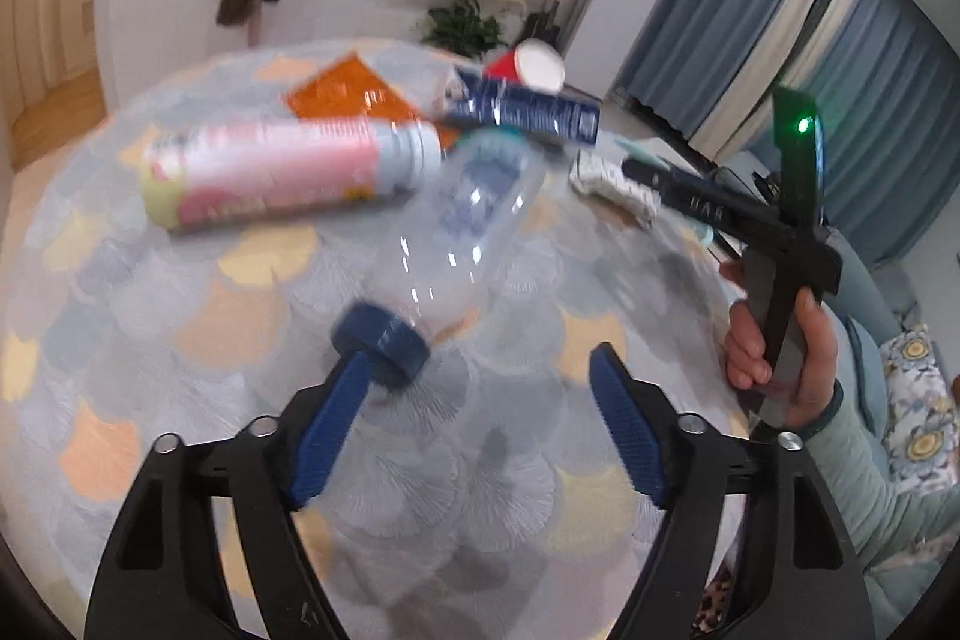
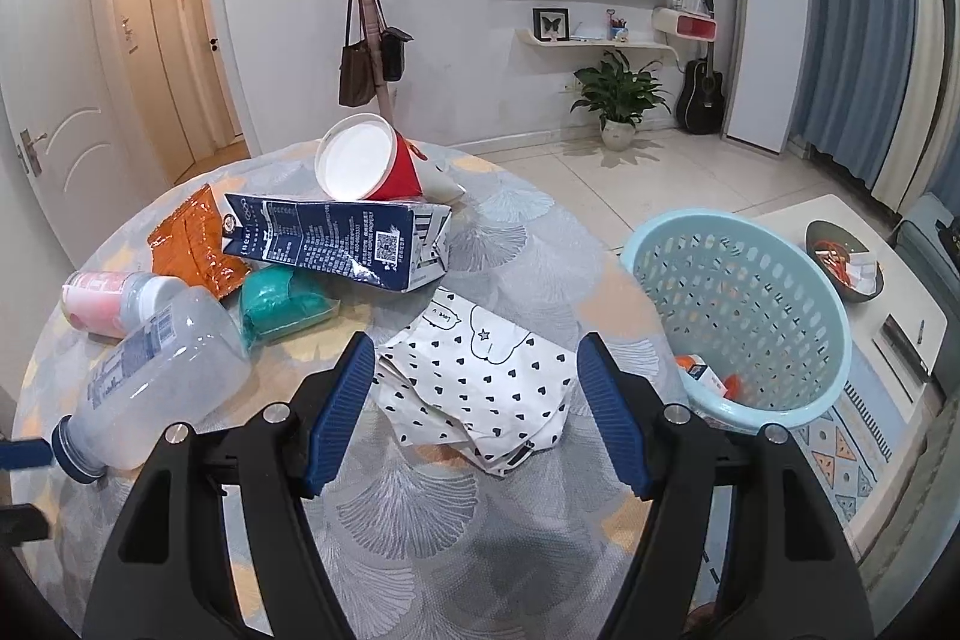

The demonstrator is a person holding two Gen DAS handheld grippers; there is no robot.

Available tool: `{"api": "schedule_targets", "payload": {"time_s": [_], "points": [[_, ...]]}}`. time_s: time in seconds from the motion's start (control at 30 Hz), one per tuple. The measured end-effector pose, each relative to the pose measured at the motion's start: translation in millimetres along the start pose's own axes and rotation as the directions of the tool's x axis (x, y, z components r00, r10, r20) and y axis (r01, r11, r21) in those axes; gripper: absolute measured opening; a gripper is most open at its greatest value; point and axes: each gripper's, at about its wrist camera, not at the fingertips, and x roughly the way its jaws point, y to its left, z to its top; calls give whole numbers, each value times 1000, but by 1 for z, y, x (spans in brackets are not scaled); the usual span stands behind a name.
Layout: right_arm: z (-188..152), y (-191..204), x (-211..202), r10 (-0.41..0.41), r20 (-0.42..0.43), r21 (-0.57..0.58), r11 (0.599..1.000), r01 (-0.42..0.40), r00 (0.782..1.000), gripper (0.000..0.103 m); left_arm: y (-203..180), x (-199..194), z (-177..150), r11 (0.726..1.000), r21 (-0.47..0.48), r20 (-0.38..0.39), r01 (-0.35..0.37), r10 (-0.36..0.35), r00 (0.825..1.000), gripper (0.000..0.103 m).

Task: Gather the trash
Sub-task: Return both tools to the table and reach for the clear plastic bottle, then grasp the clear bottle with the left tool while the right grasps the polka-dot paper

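A: Near the table's (image 2: 528, 550) left edge lies the clear bottle (image 2: 162, 370), its blue cap (image 1: 381, 343) touching one finger of the left gripper (image 1: 474, 424), whose jaws stand apart, holding nothing.

B: A round bottle may roll off. The right gripper (image 2: 471, 415) is wide apart too, empty above the spotted paper (image 2: 480, 388); the basket (image 2: 828, 304) waits beside the right edge.
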Motion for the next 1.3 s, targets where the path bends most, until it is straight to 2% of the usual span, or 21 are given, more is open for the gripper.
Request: {"api": "schedule_targets", "payload": {"time_s": [0.07,0.17,0.27,0.53,0.7,0.83,0.97,1.03,1.1,1.17,1.3], "points": [[1,1,1,-2,-1,0,1000,2,1000,66,-4,-5,8,998,25,40,-65,64,997,88],[1,2,1,-4,-3,-9,1000,4,1000,66,-5,9,26,992,67,42,-106,103,994,89],[1,2,1,2,-3,-8,1000,-2,1000,66,-12,35,37,975,115,21,-191,190,982,89],[2,-11,2,53,-16,48,997,-52,998,66,-22,75,45,955,206,-56,-211,227,972,89],[2,-7,2,47,-18,33,998,-46,999,66,-33,86,45,947,230,-64,-224,245,968,85],[1,-7,1,51,-17,37,998,-50,999,66,-42,94,45,923,256,-59,-286,310,949,71],[0,-20,-4,78,-9,61,995,-78,997,66,-40,87,43,936,213,-38,-279,293,955,63],[0,-32,-5,71,-10,79,994,-70,997,66,-35,81,42,955,162,-30,-247,255,966,61],[2,-48,-9,105,-6,121,987,-104,994,65,-29,72,40,974,106,-13,-199,201,979,60],[5,-55,-12,134,-4,133,982,-132,991,65,-27,71,39,980,78,-6,-185,186,982,59],[6,-33,-15,160,-36,24,987,-160,986,65,-30,66,40,986,58,15,-157,156,988,59]]}}
